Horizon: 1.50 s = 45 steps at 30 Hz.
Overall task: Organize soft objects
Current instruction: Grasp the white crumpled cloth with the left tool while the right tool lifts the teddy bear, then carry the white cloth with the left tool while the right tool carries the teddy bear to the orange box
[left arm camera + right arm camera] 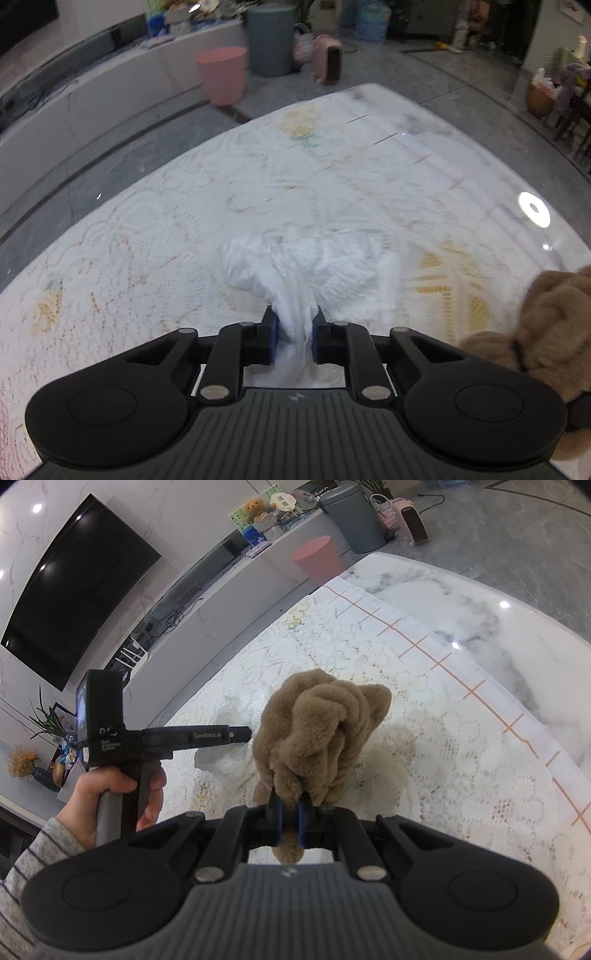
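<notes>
A crumpled white cloth (314, 273) lies on the lace-covered table (147, 258). My left gripper (294, 328) is shut on a gathered fold of it, the blue pads pressing the fabric from both sides. In the right wrist view my right gripper (290, 818) is shut on a bunched brown fleece cloth (317, 734), which hangs lifted above the table. The white cloth (229, 760) shows behind the fleece, partly hidden by it. The left gripper (240, 734) reaches in from the left, held by a hand (107, 794); its fingertips are hidden behind the fleece. The brown fleece (546, 317) shows at the right edge of the left wrist view.
A lace tablecloth (461, 775) covers most of the marble table (480, 613). On the floor beyond stand a pink bin (221, 74), a grey bin (269, 37) and a pink heater (328, 59). A television (74, 587) hangs on the wall over a low ledge.
</notes>
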{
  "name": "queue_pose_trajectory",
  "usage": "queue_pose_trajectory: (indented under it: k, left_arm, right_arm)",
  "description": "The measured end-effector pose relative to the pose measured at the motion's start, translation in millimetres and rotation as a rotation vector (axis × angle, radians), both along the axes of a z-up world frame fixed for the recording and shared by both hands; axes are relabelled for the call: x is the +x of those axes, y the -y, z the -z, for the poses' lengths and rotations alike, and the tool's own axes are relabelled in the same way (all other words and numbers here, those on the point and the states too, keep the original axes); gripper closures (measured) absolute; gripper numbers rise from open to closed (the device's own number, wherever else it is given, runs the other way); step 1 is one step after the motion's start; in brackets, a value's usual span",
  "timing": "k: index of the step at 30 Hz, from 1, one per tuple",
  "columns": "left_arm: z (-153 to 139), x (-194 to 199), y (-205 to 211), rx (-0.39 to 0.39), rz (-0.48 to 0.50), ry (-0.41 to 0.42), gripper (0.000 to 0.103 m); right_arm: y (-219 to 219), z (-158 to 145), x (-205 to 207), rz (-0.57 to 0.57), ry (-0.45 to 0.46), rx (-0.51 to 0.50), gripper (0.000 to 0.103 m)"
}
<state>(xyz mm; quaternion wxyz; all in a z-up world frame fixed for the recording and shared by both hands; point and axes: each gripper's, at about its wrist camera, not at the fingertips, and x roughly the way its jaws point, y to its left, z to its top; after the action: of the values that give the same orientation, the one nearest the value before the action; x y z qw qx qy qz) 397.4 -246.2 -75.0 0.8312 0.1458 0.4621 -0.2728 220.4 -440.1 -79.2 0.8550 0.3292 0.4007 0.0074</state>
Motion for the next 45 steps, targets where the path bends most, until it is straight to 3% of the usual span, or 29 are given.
queue_pose_trajectory:
  k: [4, 11, 17, 23, 30, 38, 45]
  left_arm:
    - [-27.6, -21.4, 0.7, -0.076, 0.018, 0.057, 0.086]
    - [-85.8, -73.8, -11.4, -0.205, -0.055, 0.074, 0.085]
    - [-145.9, -130.7, -31.4, -0.221, -0.044, 0.152, 0.085]
    - [-192.4, -158.8, -87.9, -0.255, -0.146, 0.133, 0.085]
    - [-230.2, -187.6, -182.9, -0.233, -0.279, 0.229, 0.085]
    - [-237.7, -209.2, -265.4, -0.166, -0.411, 0.290, 0.085]
    - [-174.4, -192.8, -316.9, -0.084, -0.550, 0.214, 0.085]
  right_arm:
    - [0.9, -0.1, -2.3, 0.001, 0.001, 0.003, 0.098]
    - [3.3, -0.9, -5.9, 0.011, 0.017, -0.003, 0.098]
    - [10.1, 1.4, -17.6, 0.040, 0.035, 0.015, 0.098]
    - [-0.1, -7.4, -24.6, 0.037, 0.061, 0.034, 0.098]
    - [-42.1, -49.3, -38.3, -0.087, 0.199, 0.024, 0.098]
    - [-121.0, -114.2, -78.4, -0.233, 0.314, -0.102, 0.098]
    - [-207.2, -156.2, -110.8, -0.371, 0.390, -0.153, 0.098]
